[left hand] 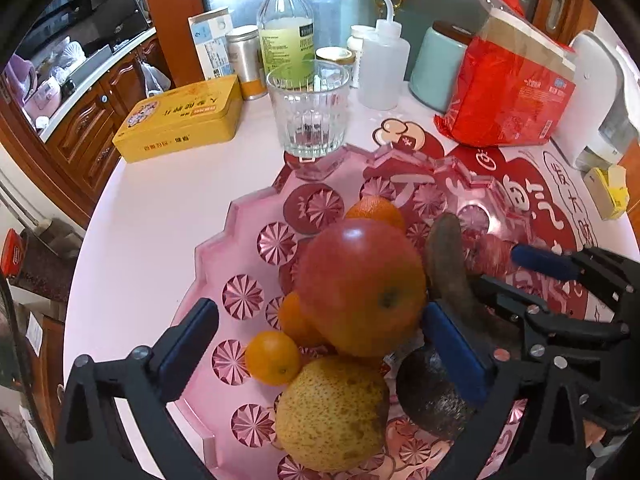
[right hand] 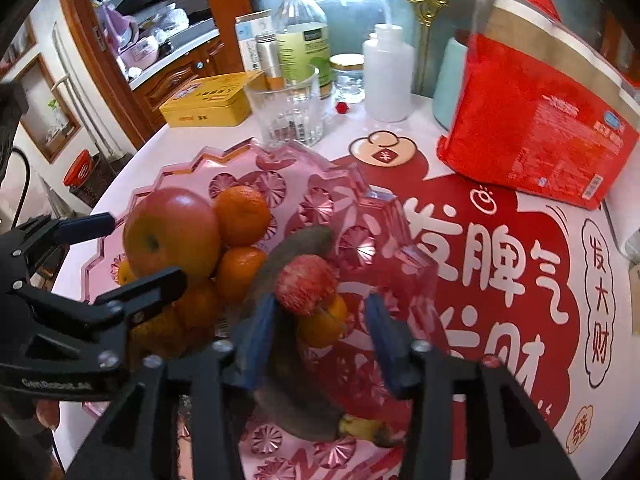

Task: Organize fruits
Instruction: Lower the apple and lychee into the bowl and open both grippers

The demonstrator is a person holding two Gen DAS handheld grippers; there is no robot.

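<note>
While jaws gape, fruit crowds pink tray (left hand: 208, 248).

A fruit tray (left hand: 224, 240) sits on the bench (left hand: 160, 208), an apple (left hand: 360, 284) heaped atop oranges (left hand: 273, 357) with a pear (left hand: 332, 412) in front and a banana (right hand: 288, 360) to the right. Behind the tray stands a glass (left hand: 308, 116); a tin box (left hand: 180, 118) lies to its left, a snack bag (left hand: 508, 92) to its right.
</note>
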